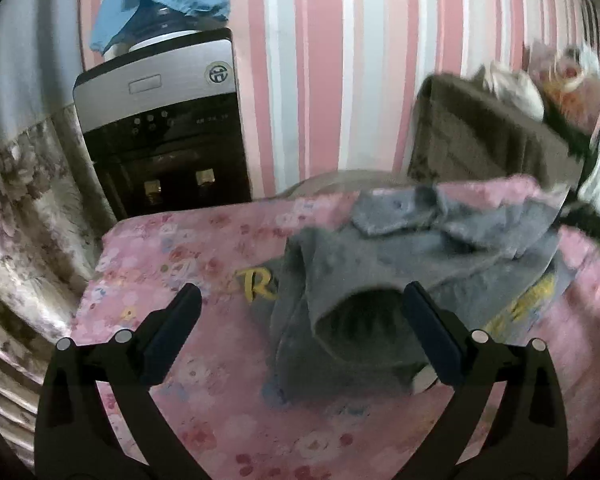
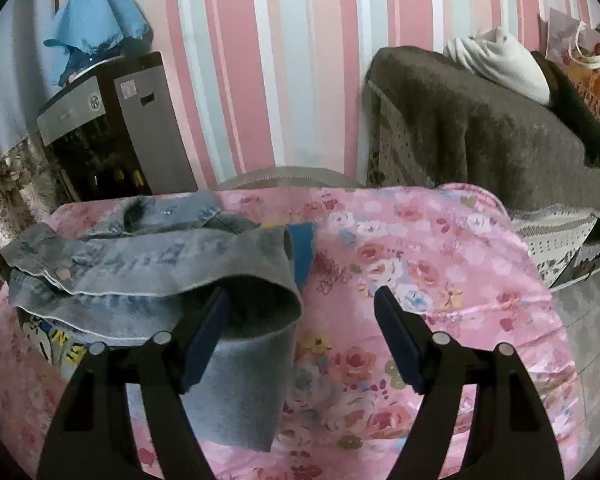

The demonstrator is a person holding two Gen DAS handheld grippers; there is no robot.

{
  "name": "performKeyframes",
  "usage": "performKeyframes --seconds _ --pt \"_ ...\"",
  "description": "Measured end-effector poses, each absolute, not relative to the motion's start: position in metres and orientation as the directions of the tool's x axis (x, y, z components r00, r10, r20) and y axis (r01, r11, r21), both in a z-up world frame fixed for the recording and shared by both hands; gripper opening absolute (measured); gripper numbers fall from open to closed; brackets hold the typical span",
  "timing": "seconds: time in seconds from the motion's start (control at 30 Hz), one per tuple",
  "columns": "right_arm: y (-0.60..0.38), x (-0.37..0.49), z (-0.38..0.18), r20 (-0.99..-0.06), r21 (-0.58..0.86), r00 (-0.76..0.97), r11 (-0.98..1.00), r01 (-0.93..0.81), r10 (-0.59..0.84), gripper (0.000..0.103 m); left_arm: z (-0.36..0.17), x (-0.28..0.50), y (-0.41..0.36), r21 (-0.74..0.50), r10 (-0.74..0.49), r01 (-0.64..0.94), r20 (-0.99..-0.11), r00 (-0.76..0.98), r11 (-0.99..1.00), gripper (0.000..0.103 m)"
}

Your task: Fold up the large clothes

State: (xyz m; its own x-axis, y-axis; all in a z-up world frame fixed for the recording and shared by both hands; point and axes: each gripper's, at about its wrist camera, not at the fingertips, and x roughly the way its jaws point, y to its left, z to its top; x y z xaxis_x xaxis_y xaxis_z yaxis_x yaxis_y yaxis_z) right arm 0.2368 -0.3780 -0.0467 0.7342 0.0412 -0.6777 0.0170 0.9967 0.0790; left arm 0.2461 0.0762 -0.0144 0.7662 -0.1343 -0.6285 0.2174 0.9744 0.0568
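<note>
Our fingers stand wide apart on both sides and grip nothing: the left gripper [image 1: 302,296] frames a rumpled fold of the grey denim jacket [image 1: 400,248], the right gripper [image 2: 302,298] has one dark pad in front of the jacket's open cuff. The jacket lies bunched on the glossy pink floral cloth [image 2: 420,264], which runs bare to its far edge on our right. Only the right view shows a metal button; only the left, yellow lettering. Behind stand a water dispenser [image 1: 160,128] and striped wall [image 2: 300,60].
</note>
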Motion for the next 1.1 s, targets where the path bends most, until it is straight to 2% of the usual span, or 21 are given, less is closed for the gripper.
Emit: performKeyframes --seconds 0.1,0.17,0.2,0.23,0.27,0.3,0.33,0.4,0.53,0.63,0.73,0.87,0.9,0.93,0.97,1.0,1.03,1.1 --pt "-0.375 0.243 -0.052 -0.681 0.054 0.732 0.998 0.022 0.021 0.075 -0.033 0.255 0.066 0.098 -0.112 0.229 -0.651 0.751 0.969 0.099" --pt "-0.376 0.248 -0.053 -0.677 0.048 0.736 0.998 0.032 0.009 0.073 -0.04 0.266 0.06 0.098 -0.114 0.237 -0.662 0.741 0.967 0.095" --pt "-0.376 0.252 -0.053 -0.675 0.047 0.738 0.998 0.034 0.007 0.068 -0.044 0.275 0.057 0.103 -0.108 0.238 -0.673 0.732 0.966 0.083" --pt "-0.375 0.259 -0.054 -0.681 0.042 0.732 0.999 0.031 0.006 0.063 -0.047 0.283 0.055 0.102 -0.106 0.237 -0.683 0.723 0.966 0.064" --pt "-0.373 0.264 -0.055 -0.687 0.034 0.727 0.999 0.029 0.002 0.041 -0.049 0.292 0.054 0.09 -0.111 0.24 -0.698 0.707 0.966 0.053" --pt "-0.371 0.268 -0.056 -0.689 0.022 0.724 1.0 0.021 0.0 0.01 -0.051 0.305 0.055 0.062 -0.122 0.237 -0.716 0.688 0.97 0.024" --pt "-0.366 0.27 -0.053 -0.685 0.016 0.728 1.0 0.007 0.006 0.006 -0.051 0.312 0.057 0.04 -0.131 0.231 -0.724 0.677 0.972 0.004" --pt "-0.363 0.264 -0.033 -0.637 -0.003 0.771 1.0 0.014 -0.013 0.005 -0.044 0.321 0.064 -0.013 -0.157 0.212 -0.718 0.679 0.977 0.004" --pt "-0.373 0.278 0.014 -0.607 0.117 0.793 0.993 0.013 0.061 0.005 -0.015 0.347 0.094 -0.18 -0.254 0.18 -0.698 0.67 0.967 0.004" --pt "-0.37 0.313 0.033 -0.631 0.13 0.773 0.991 0.022 0.066 0.005 -0.009 0.382 0.105 -0.251 -0.284 0.146 -0.708 0.647 0.957 0.004" --pt "-0.352 0.357 0.021 -0.705 -0.002 0.709 0.999 0.047 -0.034 0.005 -0.021 0.421 0.102 -0.214 -0.236 0.111 -0.753 0.615 0.971 0.005" --pt "-0.348 0.391 -0.024 -0.775 -0.064 0.626 0.996 0.056 -0.085 0.006 -0.068 0.459 0.093 -0.141 -0.171 0.097 -0.832 0.528 0.985 0.01" --pt "-0.35 0.394 -0.034 -0.786 -0.058 0.613 0.997 0.058 -0.081 0.007 -0.076 0.463 0.091 -0.126 -0.159 0.098 -0.843 0.514 0.987 0.019" --pt "-0.353 0.394 -0.043 -0.794 -0.04 0.604 0.998 0.058 -0.067 0.01 -0.089 0.467 0.09 -0.093 -0.123 0.084 -0.858 0.499 0.992 0.035" --pt "-0.356 0.392 -0.046 -0.794 -0.018 0.605 0.998 0.058 -0.05 0.02 -0.094 0.467 0.091 -0.072 -0.095 0.066 -0.861 0.499 0.995 0.045" --pt "-0.36 0.386 -0.046 -0.788 0.017 0.615 0.999 0.044 -0.013 0.027 -0.095 0.467 0.093 -0.061 -0.08 0.054 -0.859 0.505 0.997 0.061" --pt "-0.363 0.381 -0.043 -0.781 0.036 0.625 0.999 0.03 0.009 0.029 -0.094 0.465 0.097 -0.055 -0.068 0.041 -0.853 0.517 0.998 0.072" --pt "-0.366 0.368 -0.03 -0.75 0.059 0.661 0.998 0.025 0.028 0.05 -0.084 0.462 0.104 -0.077 -0.084 0.036 -0.84 0.536 0.996 0.084"
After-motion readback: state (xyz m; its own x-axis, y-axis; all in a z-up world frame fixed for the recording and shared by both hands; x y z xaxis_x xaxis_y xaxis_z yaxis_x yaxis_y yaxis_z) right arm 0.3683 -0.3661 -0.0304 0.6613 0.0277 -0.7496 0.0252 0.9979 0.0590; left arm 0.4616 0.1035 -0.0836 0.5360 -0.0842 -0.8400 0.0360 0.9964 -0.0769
